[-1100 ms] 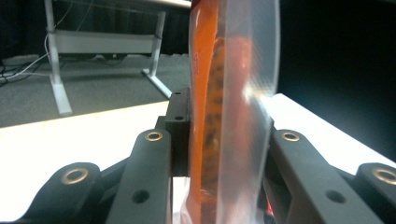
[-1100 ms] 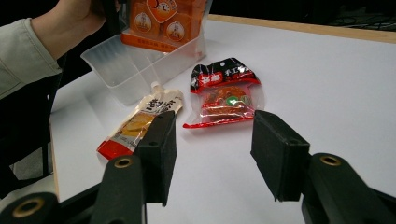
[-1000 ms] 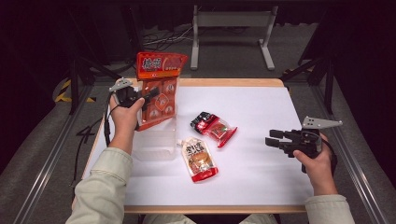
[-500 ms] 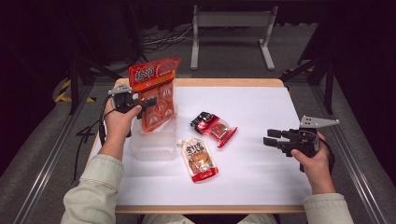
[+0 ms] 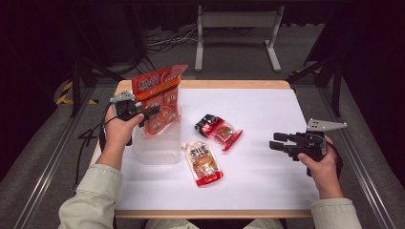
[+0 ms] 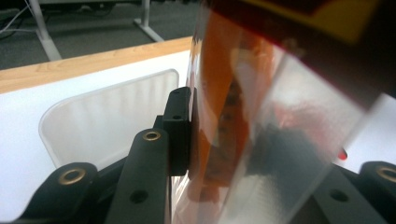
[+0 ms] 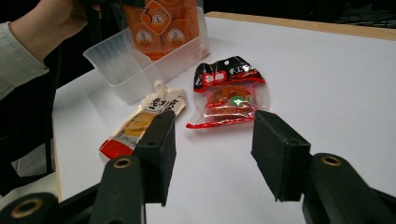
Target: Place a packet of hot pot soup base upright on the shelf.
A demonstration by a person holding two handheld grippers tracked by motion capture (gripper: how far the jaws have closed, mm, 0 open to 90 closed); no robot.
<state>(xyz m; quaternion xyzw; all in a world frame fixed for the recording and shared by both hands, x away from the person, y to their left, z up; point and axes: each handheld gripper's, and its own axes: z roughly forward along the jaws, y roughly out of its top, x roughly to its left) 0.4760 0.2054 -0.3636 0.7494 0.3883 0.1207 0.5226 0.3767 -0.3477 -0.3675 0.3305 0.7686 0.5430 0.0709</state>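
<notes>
Left gripper, jaws clamped on a large orange packet of glossy film, holds it upright with its long axis near vertical and its lower end inside the translucent plastic bin at the bench's left edge. The packet hangs directly above the bin, so lowering appears to be the move in hand. Right gripper, jaws parted and empty, hovers near the right edge. Between them lie a flat red-and-black sachet and a spouted pouch, the pouch just beside the bin.
</notes>
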